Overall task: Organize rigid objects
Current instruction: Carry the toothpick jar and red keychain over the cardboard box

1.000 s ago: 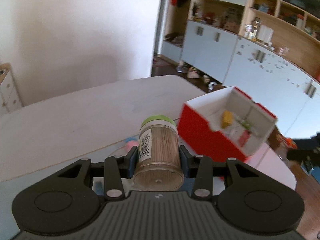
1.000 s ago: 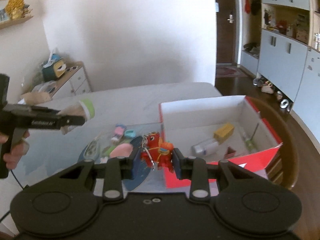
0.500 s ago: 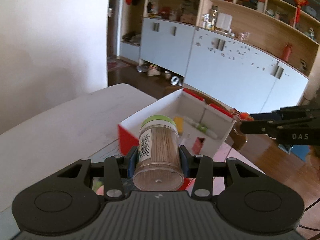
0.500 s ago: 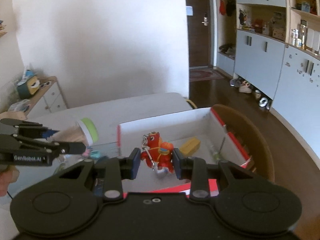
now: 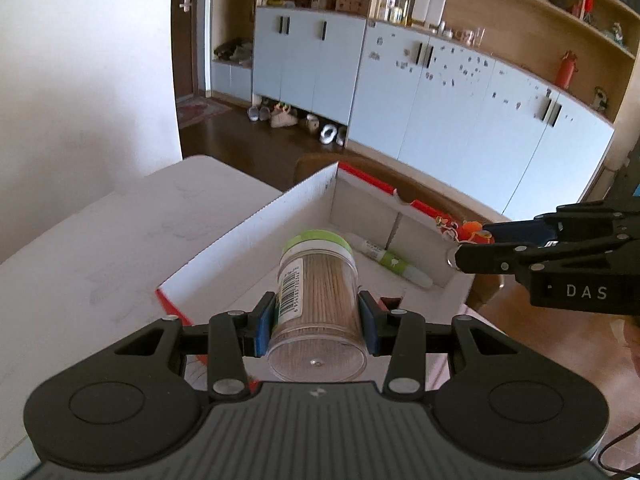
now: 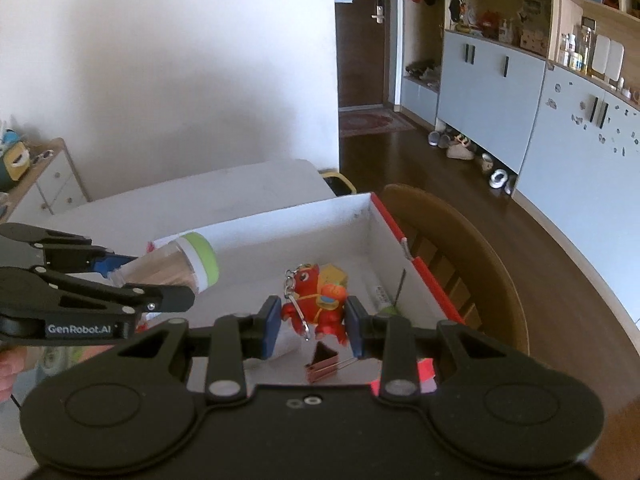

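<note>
In the left wrist view, the left gripper (image 5: 316,326) is clenched on a clear jar (image 5: 316,304) with a green lid, lid pointing away, held over the near left part of the open red-and-white box (image 5: 248,224), probably to set it inside, where a tube (image 5: 394,262) lies by the far wall. In the right wrist view, the right gripper (image 6: 312,326) grasps a red toy keychain (image 6: 316,304) above the box floor, over a binder clip (image 6: 320,364), likely for dropping in too.
</note>
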`<state>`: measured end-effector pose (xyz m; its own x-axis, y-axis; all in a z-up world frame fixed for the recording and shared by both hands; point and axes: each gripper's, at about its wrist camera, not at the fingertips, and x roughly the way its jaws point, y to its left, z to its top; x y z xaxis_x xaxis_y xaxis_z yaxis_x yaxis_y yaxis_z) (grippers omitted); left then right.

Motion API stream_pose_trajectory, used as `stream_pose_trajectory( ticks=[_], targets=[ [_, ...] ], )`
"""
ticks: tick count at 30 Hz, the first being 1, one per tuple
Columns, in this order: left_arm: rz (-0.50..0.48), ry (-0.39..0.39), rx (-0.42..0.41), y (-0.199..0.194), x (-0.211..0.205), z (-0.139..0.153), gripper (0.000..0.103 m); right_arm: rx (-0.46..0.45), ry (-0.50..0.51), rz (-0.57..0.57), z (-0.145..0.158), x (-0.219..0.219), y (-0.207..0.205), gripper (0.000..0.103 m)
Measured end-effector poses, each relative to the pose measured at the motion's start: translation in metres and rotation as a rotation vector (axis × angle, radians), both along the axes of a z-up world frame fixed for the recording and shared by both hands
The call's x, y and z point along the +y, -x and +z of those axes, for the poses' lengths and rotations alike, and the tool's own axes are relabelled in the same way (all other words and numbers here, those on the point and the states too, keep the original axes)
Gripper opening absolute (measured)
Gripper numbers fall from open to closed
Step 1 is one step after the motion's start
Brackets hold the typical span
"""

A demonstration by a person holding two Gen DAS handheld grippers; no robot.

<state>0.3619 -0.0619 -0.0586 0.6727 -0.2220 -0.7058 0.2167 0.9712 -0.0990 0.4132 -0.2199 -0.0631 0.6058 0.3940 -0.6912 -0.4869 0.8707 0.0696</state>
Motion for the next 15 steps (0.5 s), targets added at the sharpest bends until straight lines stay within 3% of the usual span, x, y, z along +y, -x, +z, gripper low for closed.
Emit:
stream_pose_trajectory(
  ticks=[15],
  targets=[
    [-0.007,-0.089,0.131,-0.082,-0.019,-0.061,0.042,0.097,0.105,0.024,-0.059,0.021,-0.066,0.033]
  ],
)
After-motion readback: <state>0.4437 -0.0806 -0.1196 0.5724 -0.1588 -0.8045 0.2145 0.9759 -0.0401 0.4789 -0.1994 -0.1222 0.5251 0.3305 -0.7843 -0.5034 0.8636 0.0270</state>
